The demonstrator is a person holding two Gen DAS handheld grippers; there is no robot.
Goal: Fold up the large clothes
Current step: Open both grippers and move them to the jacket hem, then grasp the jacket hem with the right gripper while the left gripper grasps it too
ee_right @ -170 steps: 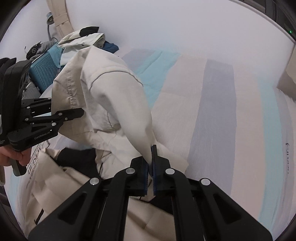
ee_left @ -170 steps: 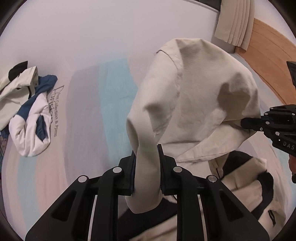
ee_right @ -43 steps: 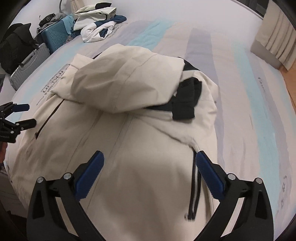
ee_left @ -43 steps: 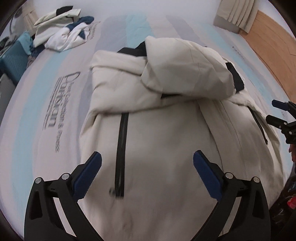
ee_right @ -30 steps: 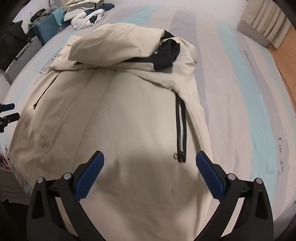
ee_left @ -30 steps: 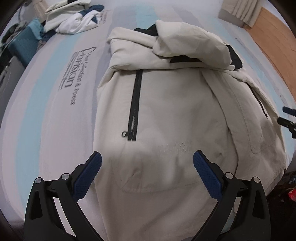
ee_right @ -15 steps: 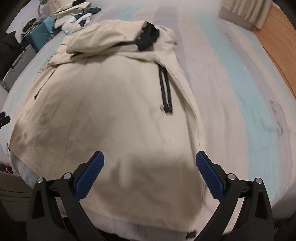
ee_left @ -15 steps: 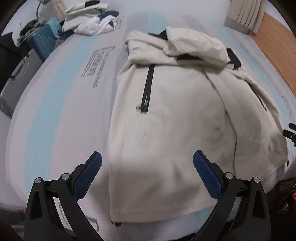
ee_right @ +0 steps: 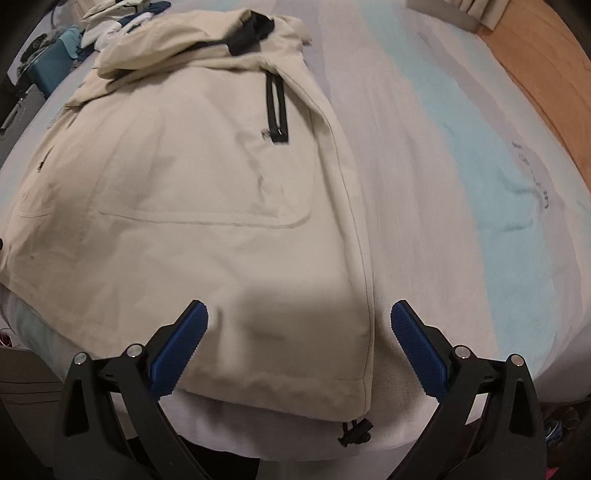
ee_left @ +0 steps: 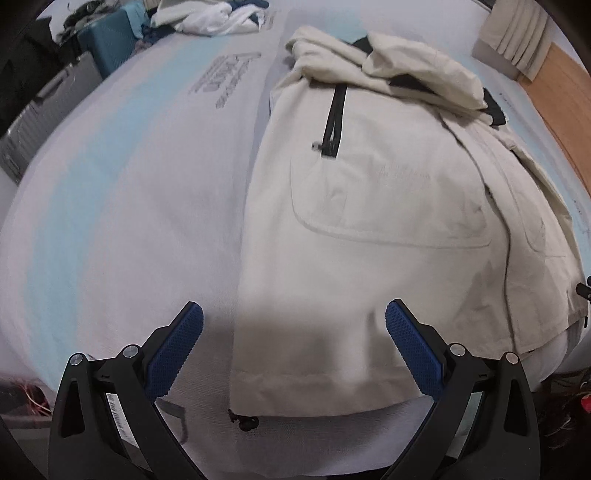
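Now backed off to the foot of the bed, both grippers empty. Left gripper with fingers spread wide, hovering over the near left corner of the hem; right gripper likewise wide apart, over the near right corner. Seconds ago clamped on a raised sleeve each; since then let go, sleeves dropped across the chest. Jacket lying flat on the mattress, collar end far, hem hanging just over the near edge, drawcord toggle dangling below. Folded sleeves bunched at the far end, black cuff showing. Pile of other clothes well apart at the far left corner. Probably done with the sleeve stage; likely next, pinching both hem corners and carrying them up towards the collar to halve the length. Worth watching: slack hem off the edge, easy to catch only one layer
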